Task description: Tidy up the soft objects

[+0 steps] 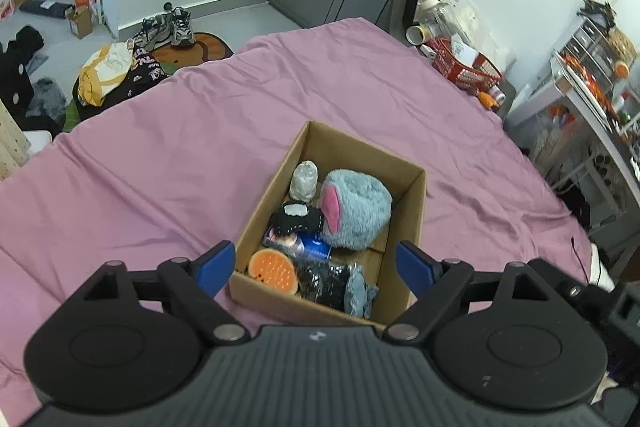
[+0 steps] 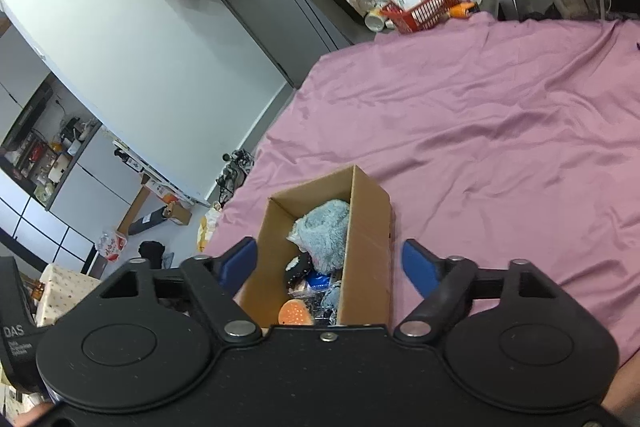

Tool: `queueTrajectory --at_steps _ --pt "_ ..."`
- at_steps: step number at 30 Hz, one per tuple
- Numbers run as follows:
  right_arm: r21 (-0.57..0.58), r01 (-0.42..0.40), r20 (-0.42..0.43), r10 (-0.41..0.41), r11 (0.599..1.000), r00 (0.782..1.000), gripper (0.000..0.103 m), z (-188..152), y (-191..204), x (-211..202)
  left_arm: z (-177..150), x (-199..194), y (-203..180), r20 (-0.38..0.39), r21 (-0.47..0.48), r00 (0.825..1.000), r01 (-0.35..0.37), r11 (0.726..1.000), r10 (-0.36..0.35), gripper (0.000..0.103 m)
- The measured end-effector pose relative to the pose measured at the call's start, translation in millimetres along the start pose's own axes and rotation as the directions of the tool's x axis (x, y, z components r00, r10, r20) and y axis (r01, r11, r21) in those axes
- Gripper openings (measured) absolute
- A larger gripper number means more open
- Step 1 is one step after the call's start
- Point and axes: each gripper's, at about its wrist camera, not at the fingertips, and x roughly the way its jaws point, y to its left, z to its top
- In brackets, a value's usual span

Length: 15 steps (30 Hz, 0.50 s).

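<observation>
Above the cardboard box, both grippers, left gripper and right gripper, hang with jaws spread, empty; the heaped blue plush might spill if nudged.

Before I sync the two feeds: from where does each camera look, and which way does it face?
Left wrist: rides the left hand-held gripper, aimed down into the cardboard box on the purple bedsheet; open blue fingers show.
Right wrist: rides the right hand-held gripper, viewing the same box from another side, its long outer wall visible; open blue fingers show.
Shared: box, blue plush toy, red basket.
</observation>
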Motion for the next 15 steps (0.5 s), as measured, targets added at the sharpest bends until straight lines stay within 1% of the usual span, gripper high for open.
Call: queueTrajectory --at_steps 2,4,6,8,10,15 --pt "-0.017 0.003 0.010 -0.003 1.000 1.000 0.090 1.7 2.5 -10.2 -3.3 -8.1 -4.1 0.002 0.025 1.000 -0.017 1.000 0.016 0.086" --pt "-0.032 0.006 0.016 -0.006 0.999 1.000 0.094 2.8 4.0 -19.9 -6.2 -16.8 -7.5 0.005 0.046 1.000 -0.028 0.999 0.027 0.086" --pt "-0.060 0.005 0.023 -0.004 0.998 1.000 0.096 3.4 5.7 -29.9 -9.6 -26.4 -10.9 0.011 0.064 0.999 -0.036 0.997 0.036 0.087" --pt "-0.081 0.006 0.024 -0.004 0.997 1.000 0.103 3.8 6.7 -39.5 -12.1 -34.7 -14.1 0.019 0.078 0.999 -0.045 0.996 0.043 0.089" --pt "-0.093 0.005 0.029 -0.002 0.996 1.000 0.103 4.7 6.8 -47.8 -14.8 -43.5 -16.3 0.027 0.089 0.998 -0.052 0.995 0.050 0.093" --pt "-0.112 0.020 0.029 -0.017 0.994 0.999 0.103 5.2 6.6 -64.4 -19.7 -61.3 -20.5 0.033 0.098 0.998 -0.057 0.994 0.054 0.093"
